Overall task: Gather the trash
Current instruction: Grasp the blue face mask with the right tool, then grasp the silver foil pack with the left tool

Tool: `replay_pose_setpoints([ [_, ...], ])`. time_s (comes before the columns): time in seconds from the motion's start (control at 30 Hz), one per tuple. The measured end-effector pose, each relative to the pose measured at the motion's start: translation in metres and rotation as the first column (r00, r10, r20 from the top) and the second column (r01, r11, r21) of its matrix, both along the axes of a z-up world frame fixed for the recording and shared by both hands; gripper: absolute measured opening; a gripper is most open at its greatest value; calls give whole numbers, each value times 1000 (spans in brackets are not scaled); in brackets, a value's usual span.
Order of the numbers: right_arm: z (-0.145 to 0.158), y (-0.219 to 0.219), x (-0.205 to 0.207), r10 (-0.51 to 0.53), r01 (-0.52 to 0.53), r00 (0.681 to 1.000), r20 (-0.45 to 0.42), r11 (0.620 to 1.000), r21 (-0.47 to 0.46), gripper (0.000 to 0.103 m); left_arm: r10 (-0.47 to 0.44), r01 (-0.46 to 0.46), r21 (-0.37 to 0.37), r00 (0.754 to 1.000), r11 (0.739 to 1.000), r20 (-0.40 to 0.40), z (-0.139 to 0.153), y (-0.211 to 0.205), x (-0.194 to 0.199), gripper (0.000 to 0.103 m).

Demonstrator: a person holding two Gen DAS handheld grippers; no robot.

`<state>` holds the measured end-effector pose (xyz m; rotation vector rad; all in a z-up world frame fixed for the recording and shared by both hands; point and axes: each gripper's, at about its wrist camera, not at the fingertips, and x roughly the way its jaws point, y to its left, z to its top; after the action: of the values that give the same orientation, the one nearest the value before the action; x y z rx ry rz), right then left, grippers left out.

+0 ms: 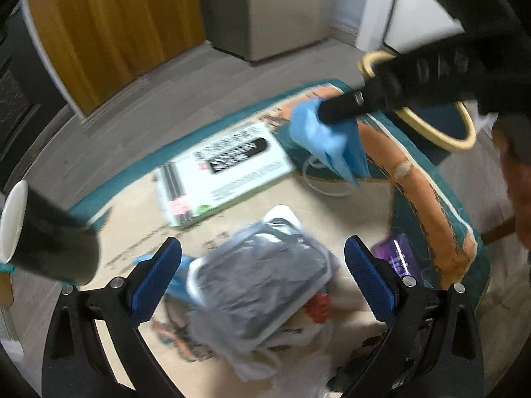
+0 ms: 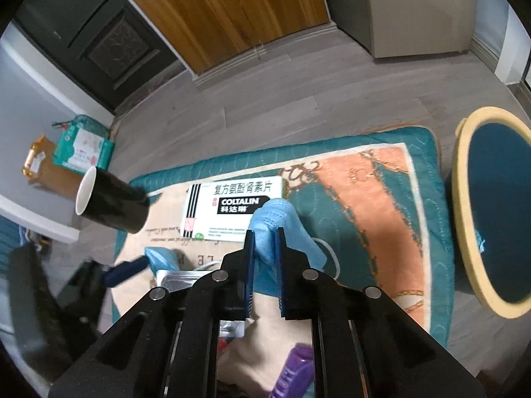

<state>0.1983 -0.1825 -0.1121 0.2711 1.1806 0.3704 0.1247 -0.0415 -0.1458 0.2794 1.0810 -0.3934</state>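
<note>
My right gripper (image 2: 265, 232) is shut on a pale blue face mask (image 2: 275, 219), which hangs from it above a quilted teal and orange mat (image 2: 365, 182). The left wrist view shows the same mask (image 1: 328, 146) dangling from the black gripper tip. My left gripper (image 1: 263, 243) is open, its blue pads on either side of and above a crumpled clear wrapper with silver foil (image 1: 265, 275). A second blue mask (image 2: 159, 255) lies by the left gripper's finger (image 2: 127, 269). A white COLTALIN medicine box (image 2: 232, 209) lies flat on the mat.
A dark blue bin with a yellow rim (image 2: 464, 199) stands off the mat's right edge. A black mug with a white inside (image 2: 109, 200) is tilted at the mat's left edge. A purple packet (image 1: 395, 258) lies near the wrapper. Boxes (image 2: 79, 152) sit by the wall.
</note>
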Motion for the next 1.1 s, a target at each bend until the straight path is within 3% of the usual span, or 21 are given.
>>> replay_pose_setpoints([
  [0.3,6,-24,2,-17,17,1000,15,1000,11,13,-79,85,117,995,990,-53,-31,-25,-2,97],
  [0.47,8,-28,3,-19,19,1000,24,1000,9,13,-56,62,90,996,994,-63,-32,-24,3,97],
  [0.67,10,-30,2,-24,24,999,28,1000,10,13,-46,53,96,996,994,-71,-32,-21,5,87],
  [0.77,11,-30,1,-19,19,999,33,1000,6,13,-30,38,99,997,994,-77,-31,-16,9,73],
  [0.87,12,-30,0,-16,16,999,40,1000,0,13,-21,28,101,997,994,-70,-28,-11,13,54],
  [0.93,12,-32,0,-18,18,999,44,1000,-7,13,-28,35,114,998,993,-63,-27,-12,14,47],
  [1.0,13,-36,0,-27,27,999,45,1000,-8,13,-42,49,129,998,990,-51,-25,-14,12,28],
  [1.1,14,-37,-1,-36,36,998,50,999,-7,13,-61,64,137,998,988,-30,-21,-18,9,22],
])
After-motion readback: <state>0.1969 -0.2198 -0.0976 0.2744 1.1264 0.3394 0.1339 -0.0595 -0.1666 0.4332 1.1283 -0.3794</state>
